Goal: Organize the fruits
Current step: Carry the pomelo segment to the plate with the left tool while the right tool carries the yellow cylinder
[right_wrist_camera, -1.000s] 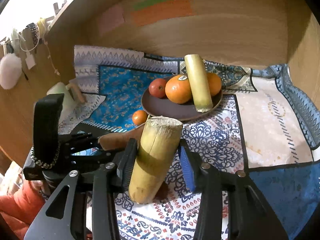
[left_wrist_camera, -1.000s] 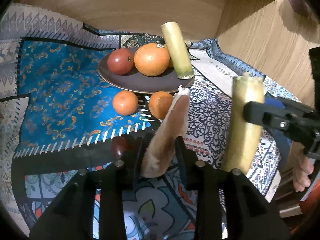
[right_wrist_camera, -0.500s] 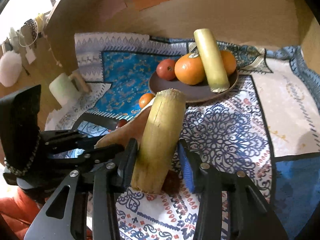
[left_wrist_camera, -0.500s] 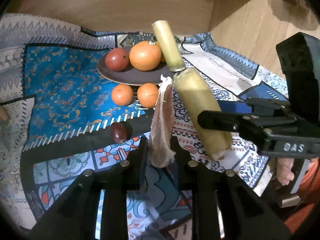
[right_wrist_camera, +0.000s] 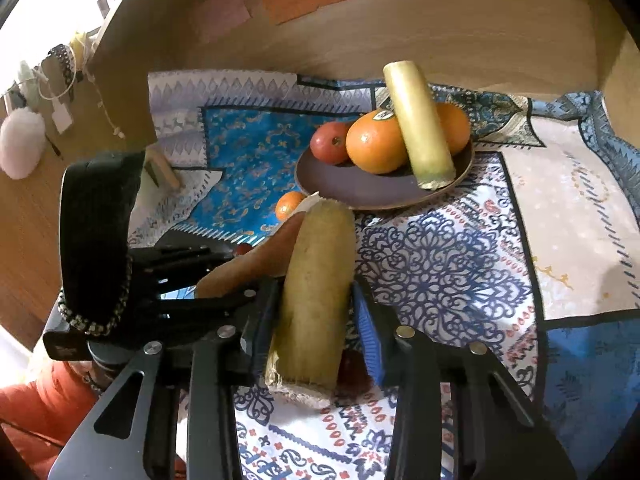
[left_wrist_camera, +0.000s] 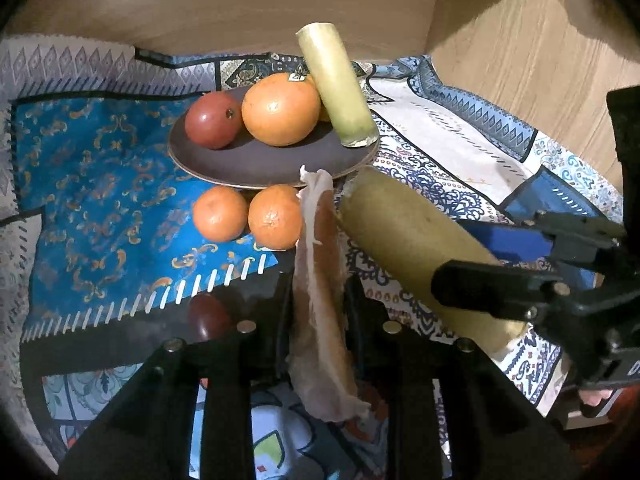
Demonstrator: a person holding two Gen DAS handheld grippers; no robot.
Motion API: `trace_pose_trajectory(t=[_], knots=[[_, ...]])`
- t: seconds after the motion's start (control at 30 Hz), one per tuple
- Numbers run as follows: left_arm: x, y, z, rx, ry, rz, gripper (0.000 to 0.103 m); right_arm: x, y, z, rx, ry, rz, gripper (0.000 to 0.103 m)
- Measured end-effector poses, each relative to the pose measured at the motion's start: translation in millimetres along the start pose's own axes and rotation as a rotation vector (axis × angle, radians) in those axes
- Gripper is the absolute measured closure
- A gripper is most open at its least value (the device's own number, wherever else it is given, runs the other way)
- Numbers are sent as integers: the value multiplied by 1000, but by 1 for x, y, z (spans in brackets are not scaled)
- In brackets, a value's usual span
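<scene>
Pinching a peeled strip (left_wrist_camera: pixel 320 280), the left tongs (left_wrist_camera: pixel 316 292) are pressed nearly together; a cane stalk (right_wrist_camera: pixel 316 280) is gripped between the closing right tongs (right_wrist_camera: pixel 316 308). Both are held above the patterned cloth (right_wrist_camera: pixel 440 272), just before the plate (left_wrist_camera: pixel 260 164) with its orange (left_wrist_camera: pixel 280 108). Wooden walls (right_wrist_camera: pixel 440 32) enclose the cloth's far edge.

The plate (left_wrist_camera: pixel 224 168) lies ahead of the left claw (left_wrist_camera: pixel 318 280), bearing fruit and a cane piece (left_wrist_camera: pixel 336 88). Two oranges (left_wrist_camera: pixel 248 216) sit between plate and claw. The right claw (right_wrist_camera: pixel 316 300), with another cane (right_wrist_camera: pixel 316 284), is just beside the left.
</scene>
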State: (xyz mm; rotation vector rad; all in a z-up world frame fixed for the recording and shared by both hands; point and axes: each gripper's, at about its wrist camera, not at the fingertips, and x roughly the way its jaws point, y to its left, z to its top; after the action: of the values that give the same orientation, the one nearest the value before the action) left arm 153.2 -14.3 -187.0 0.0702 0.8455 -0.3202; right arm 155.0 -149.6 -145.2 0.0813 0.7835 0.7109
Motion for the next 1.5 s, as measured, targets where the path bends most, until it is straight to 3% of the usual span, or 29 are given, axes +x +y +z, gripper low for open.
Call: trace_pose_trajectory(t=[0.27, 0.57, 0.93, 1.2, 1.5], knots=[[-26, 12, -10, -56, -38, -10, 78, 8, 14, 1, -68, 79, 27, 69], [-37, 24, -31, -99, -30, 11, 78, 34, 17, 4, -70, 201, 79, 67], [-63, 40, -50, -136, -91, 27, 78, 60, 34, 14, -172, 273, -4, 66], [-73, 43, -41, -128, -126, 34, 78, 49, 40, 16, -183, 202, -33, 69], [-77, 51, 0, -123, -180, 49, 78, 10, 19, 45, -120, 12, -55, 69]])
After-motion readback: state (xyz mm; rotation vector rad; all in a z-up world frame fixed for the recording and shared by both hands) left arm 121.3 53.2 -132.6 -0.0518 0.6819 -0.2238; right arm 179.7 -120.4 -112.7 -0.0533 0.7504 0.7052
